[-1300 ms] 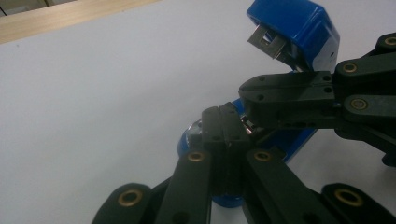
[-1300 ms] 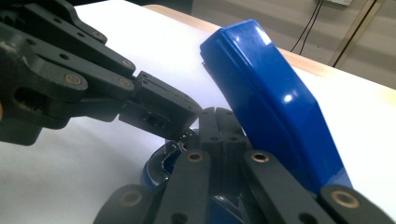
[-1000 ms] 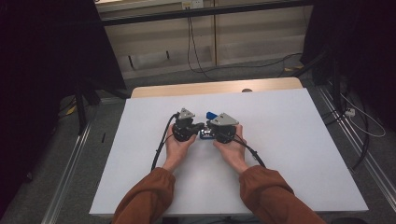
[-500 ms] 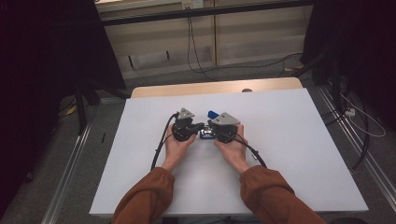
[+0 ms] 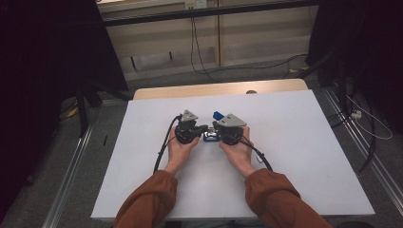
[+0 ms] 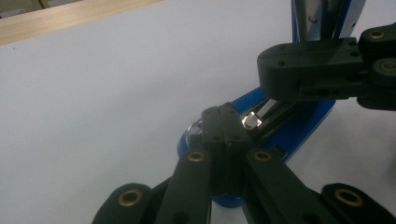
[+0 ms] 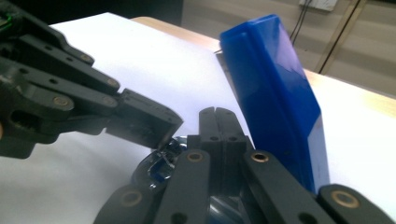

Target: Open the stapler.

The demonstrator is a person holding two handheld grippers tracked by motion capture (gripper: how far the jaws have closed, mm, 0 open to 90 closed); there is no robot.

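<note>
A blue stapler-like thing (image 5: 211, 137) lies mid-table, its blue top arm (image 7: 275, 93) swung up and a shiny metal part (image 6: 252, 120) bared inside. A person's hands hold both grippers tip to tip over it. My left gripper (image 6: 220, 112) is shut, its jaws pressed together just above the blue base (image 6: 299, 126). My right gripper (image 7: 214, 112) is shut as well, beside the raised arm and over the metal part (image 7: 161, 163). From the high view, the left gripper (image 5: 204, 128) and right gripper (image 5: 217, 127) nearly meet. Whether either tip touches the metal is hidden.
The white table top (image 5: 309, 142) has a bare wooden strip (image 5: 218, 89) along its far edge. A black cable (image 5: 164, 142) trails from the left gripper toward the near side. Cables lie on the floor (image 5: 361, 123) at the right; dark curtains flank the table.
</note>
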